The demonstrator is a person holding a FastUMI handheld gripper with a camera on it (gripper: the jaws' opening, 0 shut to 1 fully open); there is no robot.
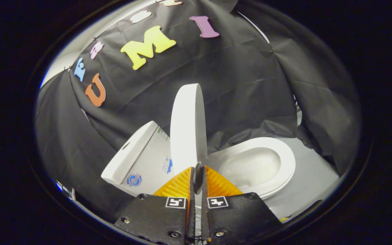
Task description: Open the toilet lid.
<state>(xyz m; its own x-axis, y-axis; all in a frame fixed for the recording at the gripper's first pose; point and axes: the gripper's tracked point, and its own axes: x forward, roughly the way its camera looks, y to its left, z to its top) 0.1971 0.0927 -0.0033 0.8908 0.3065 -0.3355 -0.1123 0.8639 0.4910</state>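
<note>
your hand-held gripper [197, 177] is closed on the toilet lid [186, 129], both orange fingers [177, 185] pinching its thin edge. that lid stands raised almost edge-on just ahead of the fingers, between the tank [131, 156] and the open bowl [254, 166]. to finish well, i'd swing it gently toward the tank along the hinge arc, without twisting, and let go only once it rests. what shows of the bowl looks empty and white.

Gripper [197, 175] has both orange fingers [179, 185] pinched on the edge of the toilet lid [186, 129], which stands upright. Tank [131, 153] sits one side, open bowl [255, 166] the other.
</note>
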